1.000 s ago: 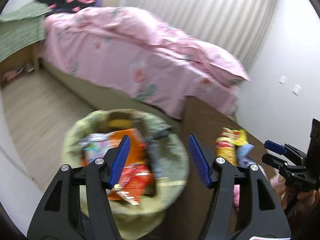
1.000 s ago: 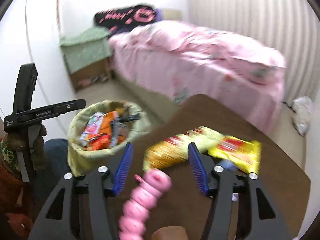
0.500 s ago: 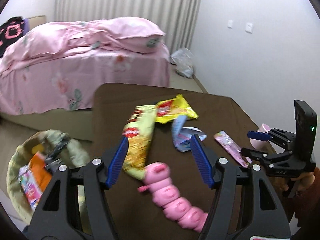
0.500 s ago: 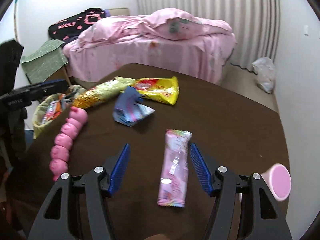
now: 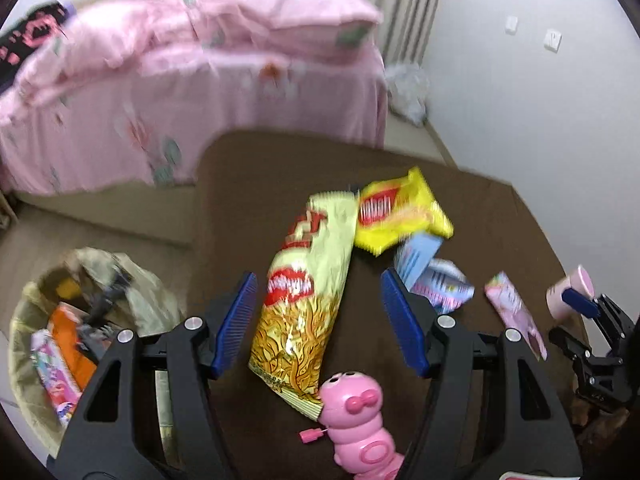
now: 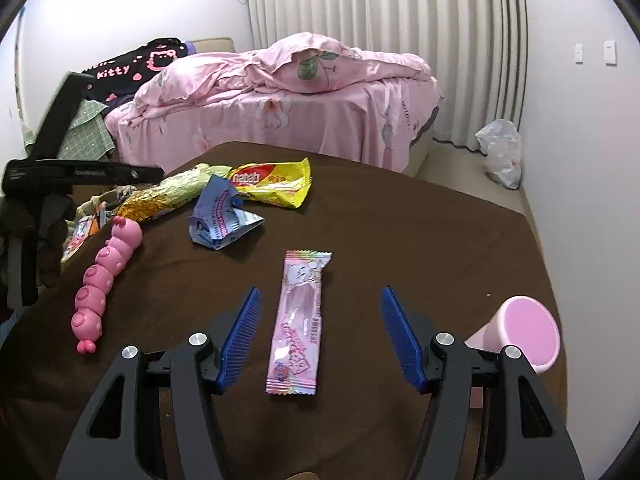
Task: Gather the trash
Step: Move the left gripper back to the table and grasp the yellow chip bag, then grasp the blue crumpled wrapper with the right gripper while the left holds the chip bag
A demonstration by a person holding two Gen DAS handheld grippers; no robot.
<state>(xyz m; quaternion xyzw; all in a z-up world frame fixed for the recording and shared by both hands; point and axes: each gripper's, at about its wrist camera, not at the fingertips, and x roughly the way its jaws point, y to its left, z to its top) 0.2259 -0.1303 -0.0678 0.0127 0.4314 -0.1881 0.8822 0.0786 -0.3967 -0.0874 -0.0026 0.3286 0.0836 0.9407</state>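
On the brown table point(image 6: 400, 232), the right gripper point(image 6: 320, 336) stood wide over the pink wrapper point(image 6: 300, 324), gripping nothing. The left gripper point(image 5: 316, 320), equally wide, framed the noodle bag point(image 5: 308, 300) beside the pink caterpillar toy point(image 5: 356, 420); the trash bin point(image 5: 24, 320) sat off the table's left edge.

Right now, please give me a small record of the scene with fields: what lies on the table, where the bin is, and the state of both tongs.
surface: brown table
wrappers on table: pink wrapper; blue wrapper; yellow wrapper; long noodle-print bag
other items on table: pink caterpillar toy; pink cup, on its side
trash bin: on the floor beside the table, already holding wrappers
left tongs: open, empty, over the long bag
right tongs: open, empty, around the pink wrapper
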